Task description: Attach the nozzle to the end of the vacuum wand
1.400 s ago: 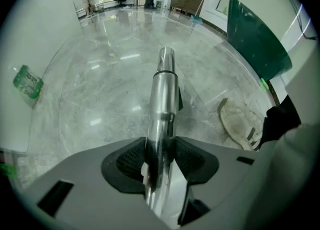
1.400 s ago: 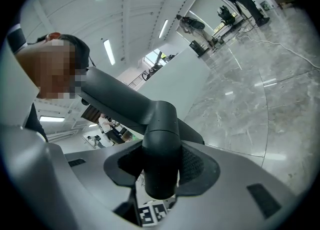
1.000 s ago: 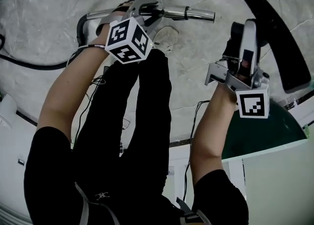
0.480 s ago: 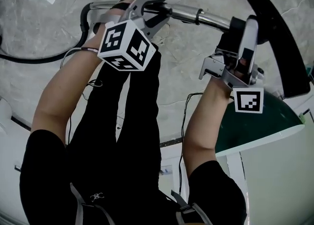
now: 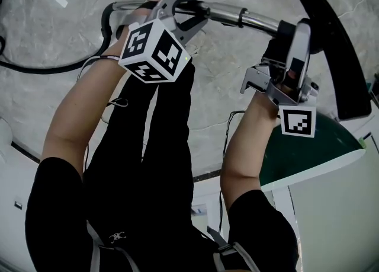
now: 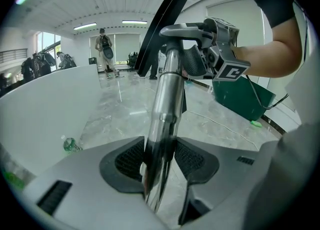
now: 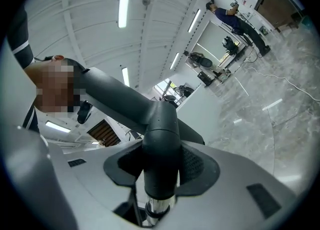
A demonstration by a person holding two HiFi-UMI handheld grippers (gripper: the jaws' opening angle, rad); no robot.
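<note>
With the left hand-held gripper (image 5: 192, 10), clamps the wand (image 5: 231, 15); with the right hand-held gripper (image 5: 290, 32), jaws wide, grips the nozzle (image 5: 331, 45) by its neck. Lines the wand's long axis straight into that neck, chrome tip at the socket mouth; probably needs a push along that line.

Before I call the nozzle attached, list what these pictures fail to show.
- Joint between wand and nozzle: in the head view the right gripper covers it. The right gripper view shows only a sliver of wand, so seating is unclear.
- Hose, far end: head view, cut off by the left edge.
</note>
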